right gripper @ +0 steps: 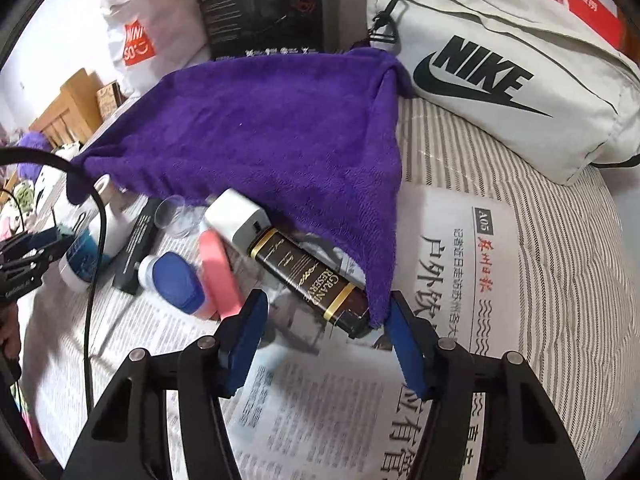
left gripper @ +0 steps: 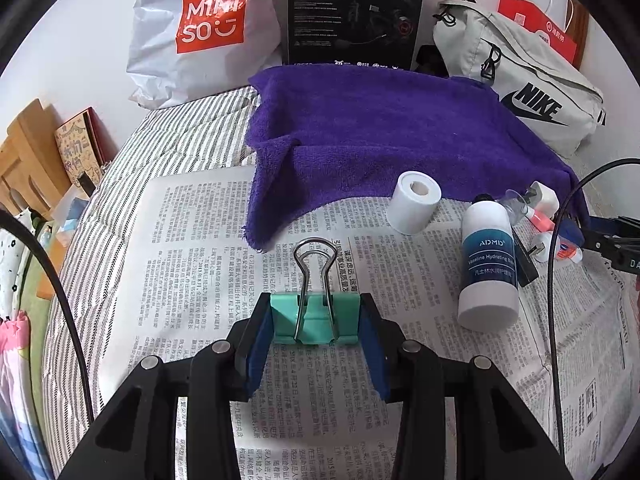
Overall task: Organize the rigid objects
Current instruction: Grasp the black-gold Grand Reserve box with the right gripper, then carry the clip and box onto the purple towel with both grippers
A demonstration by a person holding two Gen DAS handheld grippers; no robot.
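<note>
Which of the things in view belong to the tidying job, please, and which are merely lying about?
Job: mint-green metal binder clip in left claw; white lotion bottle; white paper roll; dark brown Grand Reserve box.
Lying about: purple towel; newspaper; grey Nike bag.

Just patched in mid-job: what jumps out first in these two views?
The mint-green binder clip, clamped in the left claw over the newspaper, dominates. Behind it the purple towel fills the middle. In the right wrist view, the open right claw brackets a dark Grand Reserve box half under the towel's corner.
</note>
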